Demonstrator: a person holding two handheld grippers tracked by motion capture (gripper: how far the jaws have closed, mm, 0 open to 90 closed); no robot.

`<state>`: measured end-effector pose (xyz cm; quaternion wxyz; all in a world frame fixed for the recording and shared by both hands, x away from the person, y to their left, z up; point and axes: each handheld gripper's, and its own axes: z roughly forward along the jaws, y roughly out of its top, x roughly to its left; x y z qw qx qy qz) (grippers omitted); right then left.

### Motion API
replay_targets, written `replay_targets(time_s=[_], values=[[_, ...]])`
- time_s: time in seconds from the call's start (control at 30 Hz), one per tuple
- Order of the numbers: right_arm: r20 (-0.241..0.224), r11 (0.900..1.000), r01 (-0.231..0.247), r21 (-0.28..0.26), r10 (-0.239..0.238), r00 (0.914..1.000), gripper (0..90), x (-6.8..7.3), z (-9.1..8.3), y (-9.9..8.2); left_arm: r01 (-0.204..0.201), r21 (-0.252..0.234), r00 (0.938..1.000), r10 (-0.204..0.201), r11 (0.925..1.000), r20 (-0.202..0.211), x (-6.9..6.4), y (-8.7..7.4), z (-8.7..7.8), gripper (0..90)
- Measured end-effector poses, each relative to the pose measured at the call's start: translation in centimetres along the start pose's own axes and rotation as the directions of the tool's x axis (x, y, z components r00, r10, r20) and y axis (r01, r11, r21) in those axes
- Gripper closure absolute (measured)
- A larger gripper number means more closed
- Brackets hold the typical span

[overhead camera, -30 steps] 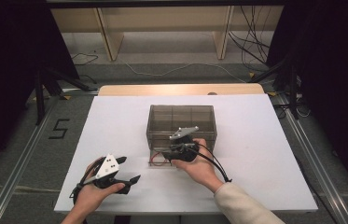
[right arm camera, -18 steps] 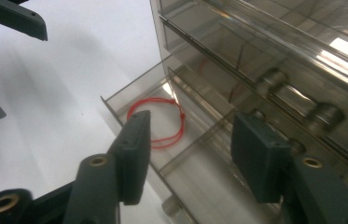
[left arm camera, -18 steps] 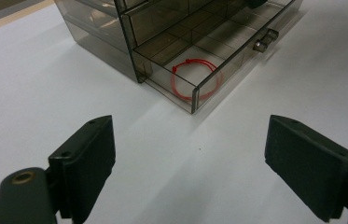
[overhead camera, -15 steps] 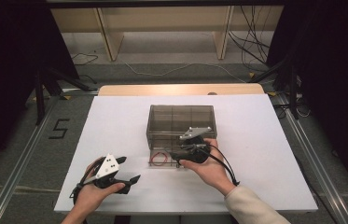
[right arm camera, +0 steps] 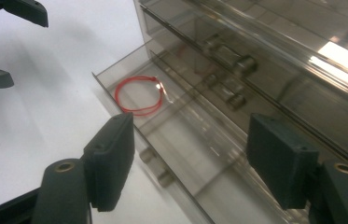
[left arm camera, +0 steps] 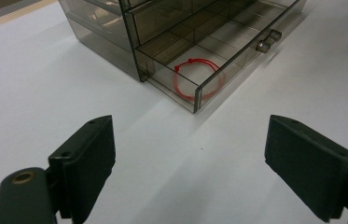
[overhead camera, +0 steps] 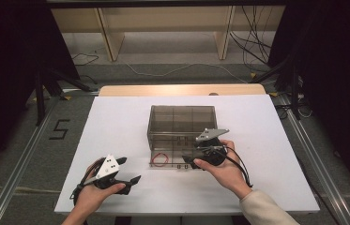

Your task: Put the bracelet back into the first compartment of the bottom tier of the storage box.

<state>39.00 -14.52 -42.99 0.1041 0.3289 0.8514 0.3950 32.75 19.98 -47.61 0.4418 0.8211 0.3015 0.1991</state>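
The bottom drawer of the cabinet mid-tabletop stands pulled out, a red cord inside. The right tool, jaws just opening and empty, hovers over its front; next, likely push it shut. The left tool rests wide open, empty, near the front edge.

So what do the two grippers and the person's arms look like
Both grippers are black with two flat rectangular jaws. The left gripper carries a white three-cornered plate, the right gripper a grey one. Black cables trail from each. The right arm wears a cream sleeve.
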Motion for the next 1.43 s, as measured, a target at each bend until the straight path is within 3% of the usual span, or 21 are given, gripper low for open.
replay_targets(time_s=[0.2,0.37,0.53,0.83,1.2,1.43], values=[[0.020,0.9999,-0.012,-0.013,0.012,0.9997,27.2,-0.7,-1.2,-1.0,0.001,0.000,1.0000,-0.001,1.0000,0.001,0.0,0.0,0.0,16.0],[0.007,0.9994,-0.017,-0.031,0.018,0.9998,22.3,-1.5,-2.4,-2.3,0.008,-0.002,1.0000,-0.008,1.0000,0.001,0.0,-0.1,0.0,16.0],[0.018,0.9977,-0.030,-0.061,0.031,0.9993,19.5,-2.7,-4.1,-4.1,0.009,0.001,1.0000,-0.009,1.0000,0.002,0.0,-0.1,0.0,16.0],[0.047,0.9955,-0.074,-0.059,0.077,0.9959,18.2,-4.4,-6.2,-7.8,0.015,0.003,0.9999,-0.015,0.9999,0.002,0.1,-0.1,0.1,16.0],[0.036,0.9930,-0.097,-0.068,0.099,0.9944,17.4,-4.5,-7.6,-11.1,0.023,0.002,0.9997,-0.023,0.9997,0.006,0.1,-0.2,0.0,16.0],[0.025,0.9923,-0.106,-0.065,0.107,0.9939,17.2,-4.3,-7.9,-11.9,0.018,0.006,0.9998,-0.018,0.9998,0.012,0.1,-0.2,0.1,16.1]])
